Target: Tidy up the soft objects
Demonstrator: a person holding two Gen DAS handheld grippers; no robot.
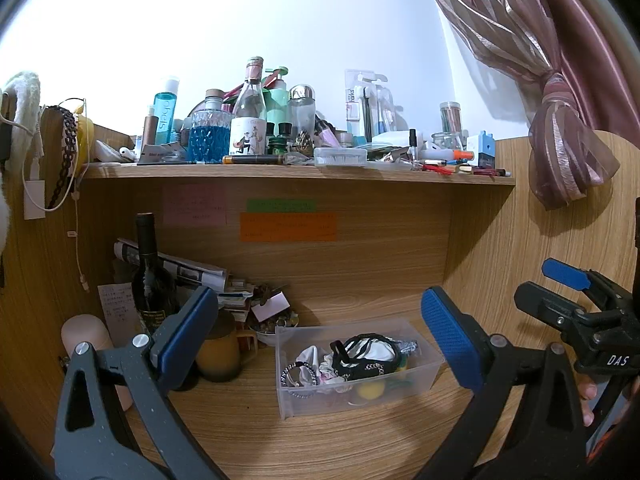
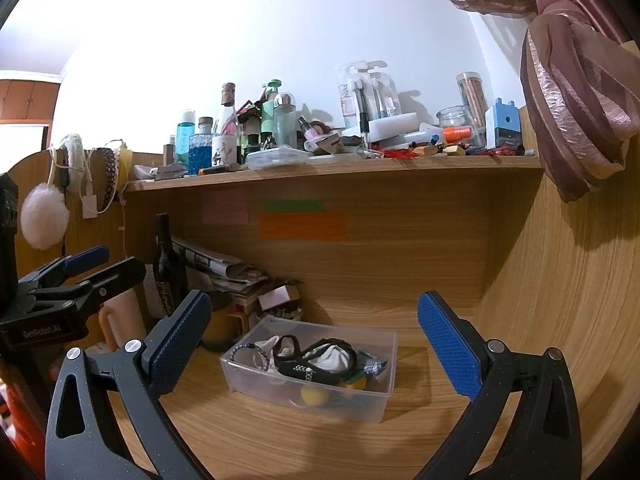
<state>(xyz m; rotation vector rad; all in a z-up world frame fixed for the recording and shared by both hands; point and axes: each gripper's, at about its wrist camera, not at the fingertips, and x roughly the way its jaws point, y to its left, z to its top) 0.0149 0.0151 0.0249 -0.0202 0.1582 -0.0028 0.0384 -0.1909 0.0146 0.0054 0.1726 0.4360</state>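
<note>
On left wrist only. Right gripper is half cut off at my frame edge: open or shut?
Observer: Open. The right wrist view shows the right gripper with its jaws spread wide and nothing between them, and the clear bin ahead.
Operator: White fuzz at my left edge?
Observer: A round white pompom, hanging below the fluffy headband.
Operator: Anything beyond it?
Observer: Wooden cabinets, high up at far left.
</note>
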